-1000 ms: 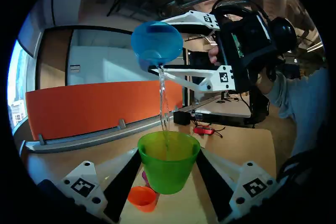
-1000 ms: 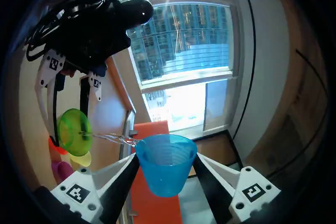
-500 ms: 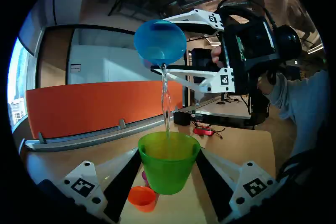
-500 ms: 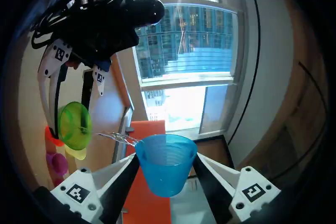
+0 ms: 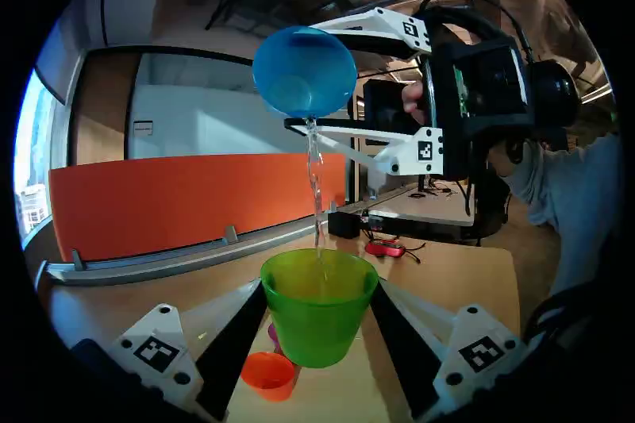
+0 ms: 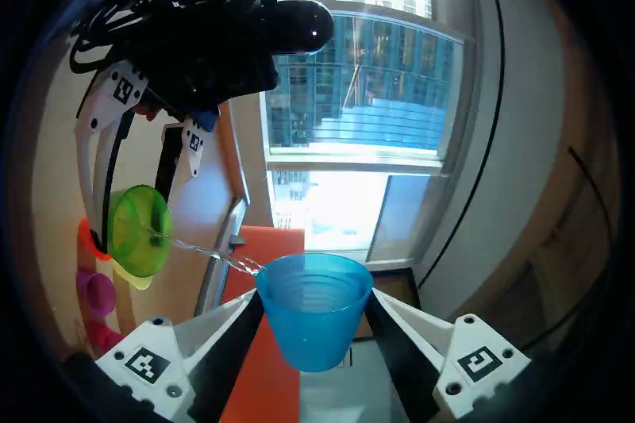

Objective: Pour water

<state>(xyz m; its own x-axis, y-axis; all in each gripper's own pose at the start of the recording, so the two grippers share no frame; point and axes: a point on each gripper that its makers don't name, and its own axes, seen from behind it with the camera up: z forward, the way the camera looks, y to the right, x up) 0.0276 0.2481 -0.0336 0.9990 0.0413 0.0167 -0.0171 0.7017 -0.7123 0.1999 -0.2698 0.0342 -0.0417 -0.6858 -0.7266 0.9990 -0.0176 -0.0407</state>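
In the left gripper view, the green cup (image 5: 319, 316) hides most of a purple cup (image 5: 273, 334) behind it, and the red thing (image 5: 386, 246) near the table's (image 5: 468, 276) far edge is too small to tell.

translucent glossy plastic green cup (image 5: 319, 308), blue cup (image 6: 315, 310)

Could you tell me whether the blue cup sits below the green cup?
No, the blue cup is tipped above the green cup, water falling into it.
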